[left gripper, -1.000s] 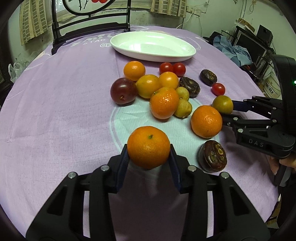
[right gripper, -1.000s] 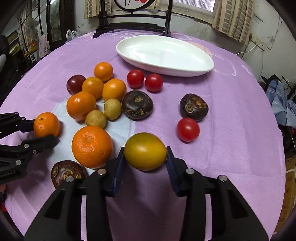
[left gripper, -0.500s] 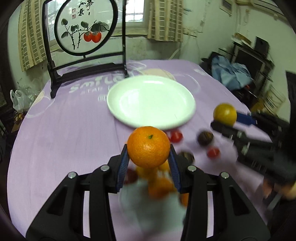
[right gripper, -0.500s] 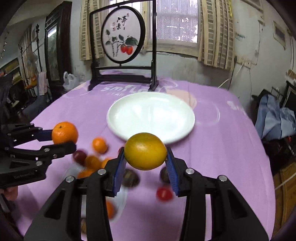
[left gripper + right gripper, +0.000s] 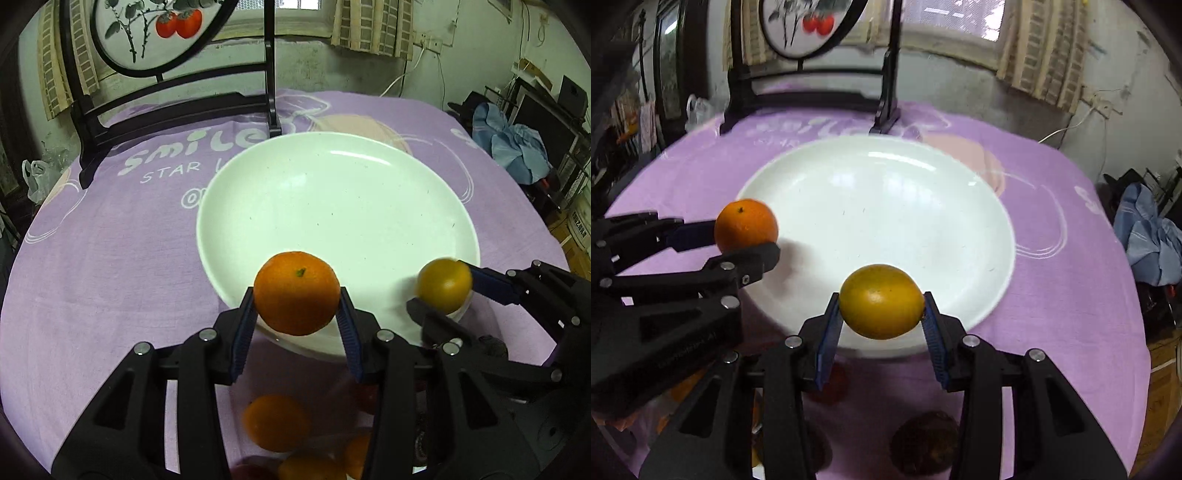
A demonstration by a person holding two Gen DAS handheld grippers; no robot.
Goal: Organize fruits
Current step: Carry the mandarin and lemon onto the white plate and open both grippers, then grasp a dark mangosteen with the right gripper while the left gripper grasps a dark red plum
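Note:
My left gripper (image 5: 296,293) is shut on an orange tangerine (image 5: 296,288) and holds it above the near rim of the white plate (image 5: 332,206). My right gripper (image 5: 881,301) is shut on a yellow-green citrus (image 5: 881,299) over the plate's near rim (image 5: 871,184). Each gripper shows in the other's view: the right one with the citrus (image 5: 445,284) at the plate's right edge, the left one with the tangerine (image 5: 746,225) at its left edge. The plate is empty.
More fruit lies on the purple tablecloth (image 5: 92,258) below the grippers: oranges (image 5: 275,421) and dark fruits (image 5: 925,439), partly hidden. A black framed screen (image 5: 177,103) stands behind the plate. Clutter sits past the table's right edge.
Both grippers have lifted their fruits off the cloth and carried them forward to the plate's near rim. The fruit pile has dropped below the view.

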